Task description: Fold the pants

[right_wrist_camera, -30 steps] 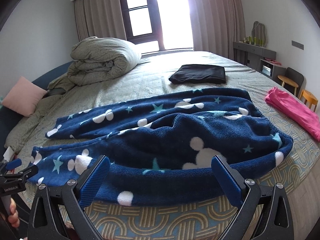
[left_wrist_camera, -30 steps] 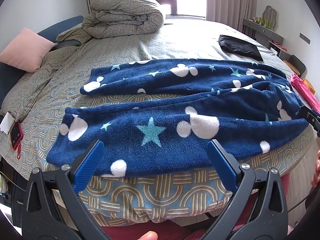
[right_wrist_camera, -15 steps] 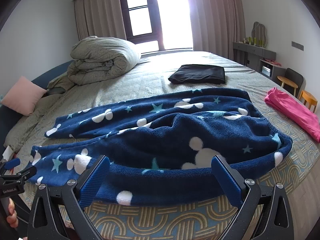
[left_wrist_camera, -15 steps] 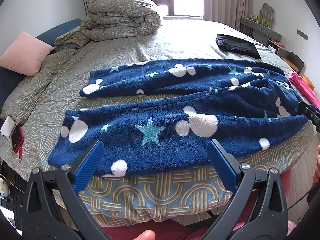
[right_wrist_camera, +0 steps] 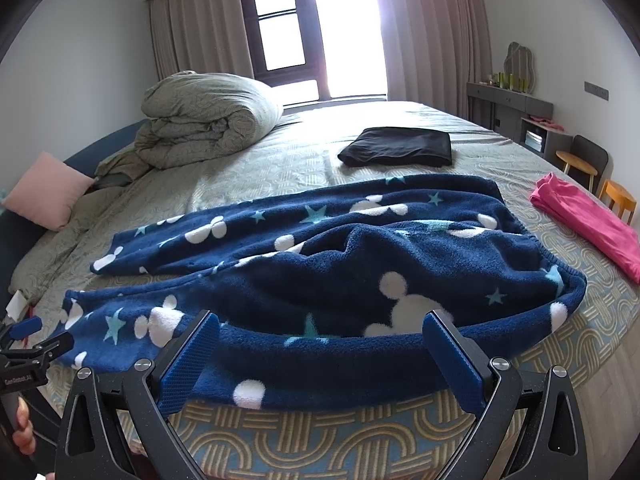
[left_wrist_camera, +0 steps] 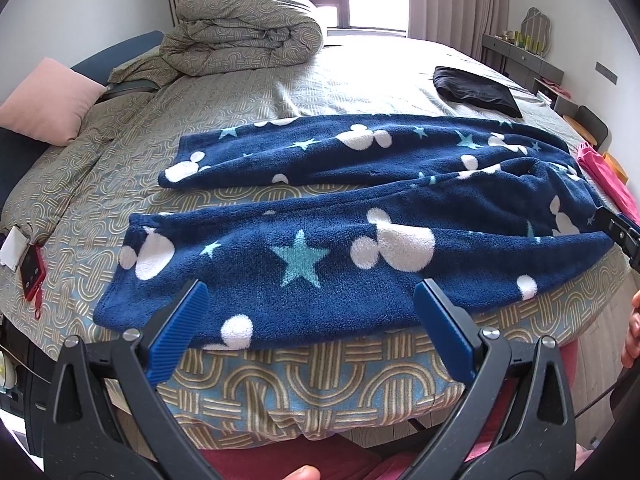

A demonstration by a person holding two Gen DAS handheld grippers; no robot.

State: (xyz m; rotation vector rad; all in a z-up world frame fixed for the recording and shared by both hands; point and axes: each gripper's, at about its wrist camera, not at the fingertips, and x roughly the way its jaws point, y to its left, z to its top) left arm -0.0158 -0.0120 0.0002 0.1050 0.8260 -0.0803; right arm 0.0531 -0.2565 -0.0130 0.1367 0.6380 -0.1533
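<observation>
Here the navy fleece pants [left_wrist_camera: 360, 216], printed with white mouse heads and teal stars, lay spread across the near part of the bed [left_wrist_camera: 240, 92], two legs running leftward and the waistband bunched at the right; the near leg reached the mattress edge. The left gripper [left_wrist_camera: 306, 322] hovered just before that near leg with its jaws wide apart and nothing between them. The right gripper [right_wrist_camera: 320, 346] hung just before the near edge by the waist end, likewise spread and empty.

Only the left wrist view showed a red phone-like object [left_wrist_camera: 32, 272] and a white card [left_wrist_camera: 14, 246] at the bed's left edge, and a fingertip at the bottom of the frame. Only the right wrist view showed the window [right_wrist_camera: 304, 28] in full and two wooden stools [right_wrist_camera: 618, 200] at the far right. Each view caught the other gripper at its margin.

Counted: one pair of pants, one folded black garment [right_wrist_camera: 396, 146] on the far side of the bed, one pink garment [right_wrist_camera: 584, 220] at the right edge, one rolled duvet [left_wrist_camera: 244, 28] at the far left, and one pink pillow [left_wrist_camera: 48, 100] beside it. A grey dresser [right_wrist_camera: 508, 108] stood against the right wall with small bottles on top, too small to count.
</observation>
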